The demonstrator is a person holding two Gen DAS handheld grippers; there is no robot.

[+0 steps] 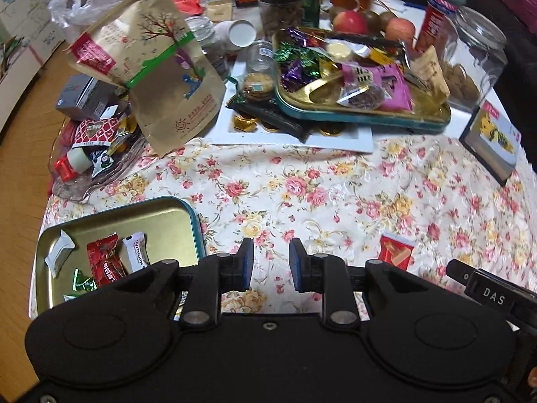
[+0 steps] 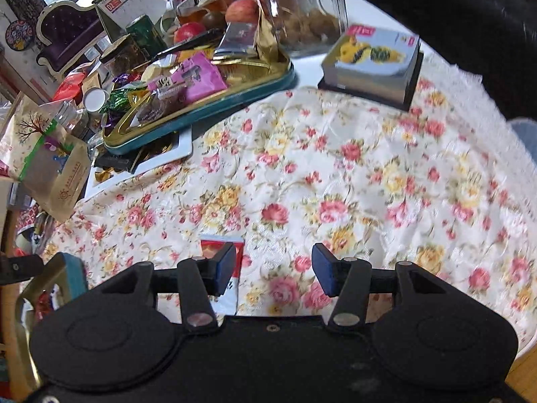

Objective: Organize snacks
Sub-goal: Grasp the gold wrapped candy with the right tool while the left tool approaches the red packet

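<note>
Just beneath the right tool (image 2: 271,273), whose jaws stand wide and hold nothing, a small red-and-white snack packet (image 2: 222,247) lies flat on the floral cloth of the tabletop (image 2: 352,181), its upper edge showing past the left fingertip (image 2: 224,265). From the left tool (image 1: 271,262), whose jaws stand narrower and also hold nothing, the same packet (image 1: 396,251) sits off to the right, apart from everything else. It looks light, thin and crinkly, likely slippery in its film wrap; a pinch across its short sides, or a lift by one sealed edge, seems the safest hold, since the contents may crush. Near the left tool's left side a gold tin with a teal rim (image 1: 188,203) holds a few wrapped sweets: a red one (image 1: 105,258), a white bar (image 1: 137,252), a white sachet (image 1: 60,250) and a green foil piece (image 1: 82,282). Farther ahead a second teal-rimmed tin (image 1: 362,119) is heaped with foil candies and a purple pack (image 1: 392,87), resting on a white tray (image 1: 335,139). Beyond it to the right stands a glass jar (image 1: 476,57) part-filled with brown cookies; to the left a brown paper pouch (image 1: 157,70) leans over a clear dish (image 1: 80,188) of small packets.
</note>
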